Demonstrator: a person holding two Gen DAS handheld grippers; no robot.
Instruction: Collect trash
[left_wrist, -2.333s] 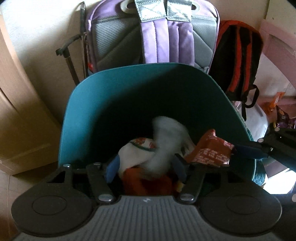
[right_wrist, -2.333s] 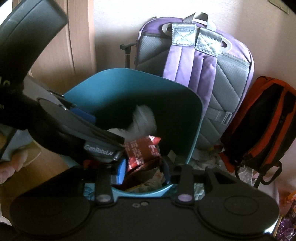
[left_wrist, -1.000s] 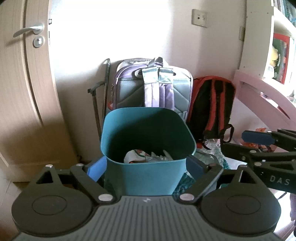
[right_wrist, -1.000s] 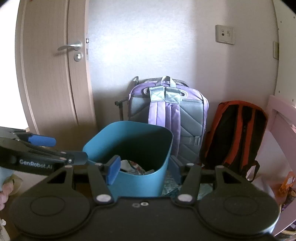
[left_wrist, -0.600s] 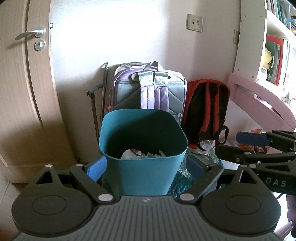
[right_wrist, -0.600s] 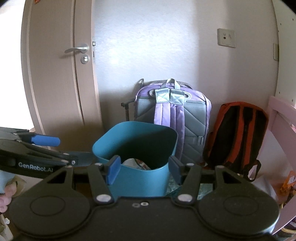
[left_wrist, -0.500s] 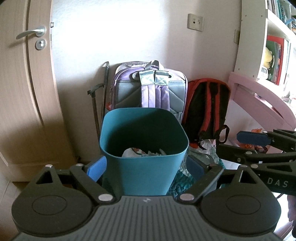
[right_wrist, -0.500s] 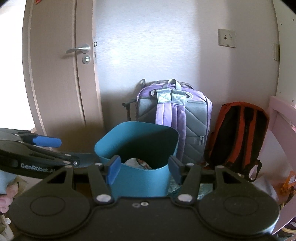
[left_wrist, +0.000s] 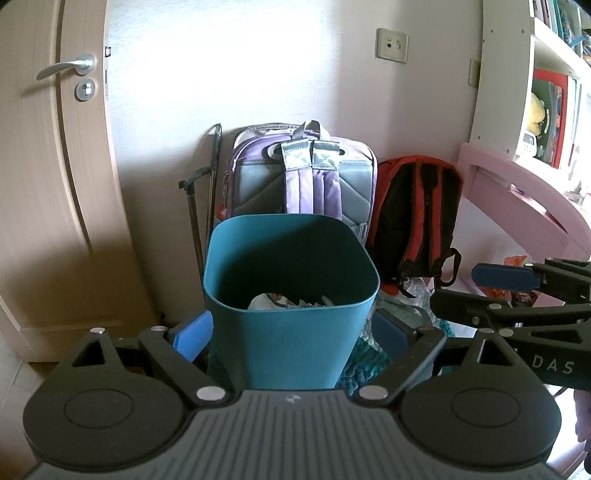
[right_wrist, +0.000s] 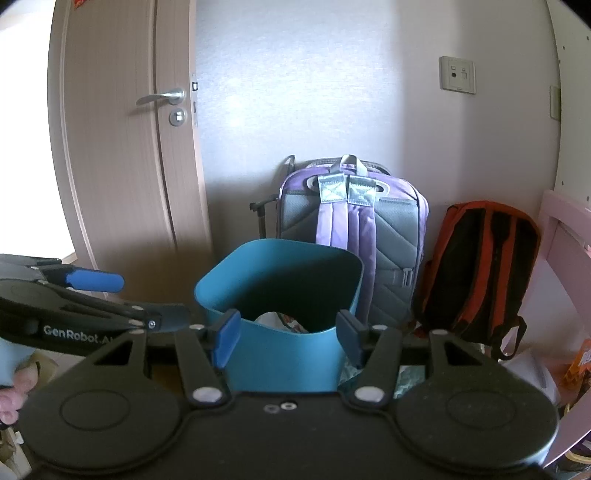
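Observation:
A teal waste bin (left_wrist: 288, 350) stands on the floor against the wall, with white paper and printed wrappers (left_wrist: 280, 301) lying inside it. My left gripper (left_wrist: 291, 332) is open and holds nothing, standing back from the bin's near wall. My right gripper (right_wrist: 288, 336) is open and holds nothing too, facing the bin (right_wrist: 280, 362) from the right, and the trash (right_wrist: 277, 320) shows over the rim. Each gripper appears in the other's view: the right gripper (left_wrist: 476, 291) at the right edge, the left gripper (right_wrist: 136, 301) at the left edge.
A purple and grey backpack (left_wrist: 303, 184) and a red and black backpack (left_wrist: 417, 221) lean on the wall behind the bin. A closed door (left_wrist: 48, 184) is at left, a pink shelf unit (left_wrist: 517, 192) at right. An orange wrapper (right_wrist: 580, 362) lies by the shelf.
Both grippers have drawn back and up from inside the bin, where white trash was falling. Over the last second they have barely moved, and both have stayed open.

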